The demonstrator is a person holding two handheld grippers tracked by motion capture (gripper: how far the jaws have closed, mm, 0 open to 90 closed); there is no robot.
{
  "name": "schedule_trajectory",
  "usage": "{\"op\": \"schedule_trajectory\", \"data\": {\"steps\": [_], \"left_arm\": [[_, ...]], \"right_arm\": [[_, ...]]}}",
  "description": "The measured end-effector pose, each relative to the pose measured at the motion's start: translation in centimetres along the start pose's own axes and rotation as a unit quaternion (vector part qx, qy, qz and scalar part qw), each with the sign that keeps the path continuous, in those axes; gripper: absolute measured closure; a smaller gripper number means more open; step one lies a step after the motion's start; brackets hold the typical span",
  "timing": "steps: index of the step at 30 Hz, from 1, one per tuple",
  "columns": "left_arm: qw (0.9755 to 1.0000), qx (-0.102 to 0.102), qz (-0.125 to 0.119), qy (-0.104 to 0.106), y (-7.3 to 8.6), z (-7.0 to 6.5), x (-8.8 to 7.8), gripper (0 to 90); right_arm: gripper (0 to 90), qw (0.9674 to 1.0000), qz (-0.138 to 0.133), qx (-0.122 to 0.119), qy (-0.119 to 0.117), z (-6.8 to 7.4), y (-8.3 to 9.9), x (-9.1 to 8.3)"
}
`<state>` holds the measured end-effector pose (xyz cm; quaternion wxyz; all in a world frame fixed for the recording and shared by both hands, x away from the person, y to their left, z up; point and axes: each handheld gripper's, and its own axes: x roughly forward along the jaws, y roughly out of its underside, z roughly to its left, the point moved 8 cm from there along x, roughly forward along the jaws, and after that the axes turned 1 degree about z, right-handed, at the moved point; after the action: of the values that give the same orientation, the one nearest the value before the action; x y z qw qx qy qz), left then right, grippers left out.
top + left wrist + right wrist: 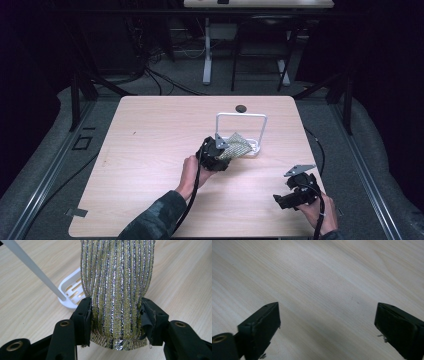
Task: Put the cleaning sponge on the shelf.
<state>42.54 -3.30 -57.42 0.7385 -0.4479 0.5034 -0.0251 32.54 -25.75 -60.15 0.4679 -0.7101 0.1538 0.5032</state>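
A gold-and-silver ribbed cloth [116, 277] sticks out from between the black jaws of my left gripper [116, 317], whose pads press on both its sides. From above, that left gripper [222, 150] holds the glittery cloth [237, 146] just in front of a white wire rack [241, 116] near the table's middle. The rack's white bar [32, 267] and slotted base [71, 291] lie to the left of the cloth. My right gripper [290, 196] rests low near the table's front right corner, its jaws [328, 327] wide apart over bare wood.
The wooden table [150, 150] has a small dark round object [241, 108] at its far edge behind the rack. Desk legs and cables stand on the floor beyond. Cables trail from both grippers toward the front edge.
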Motion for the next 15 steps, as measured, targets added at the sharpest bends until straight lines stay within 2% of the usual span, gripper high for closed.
{"op": "schedule_trajectory", "data": {"steps": [3, 15], "left_arm": [[1.0, -0.003, -0.001, -0.005, -0.3, 0.0, 0.3, 48.4], [0.9997, -0.014, -0.001, -0.018, -1.2, 0.3, 1.6, 48.2]], "right_arm": [[0.7, 1.0, 0.007, 0.001, -0.003, 0.1, 0.1, 0.2], [0.7, 1.0, 0.001, 0.001, -0.005, 0.1, 0.0, 0.0]]}}
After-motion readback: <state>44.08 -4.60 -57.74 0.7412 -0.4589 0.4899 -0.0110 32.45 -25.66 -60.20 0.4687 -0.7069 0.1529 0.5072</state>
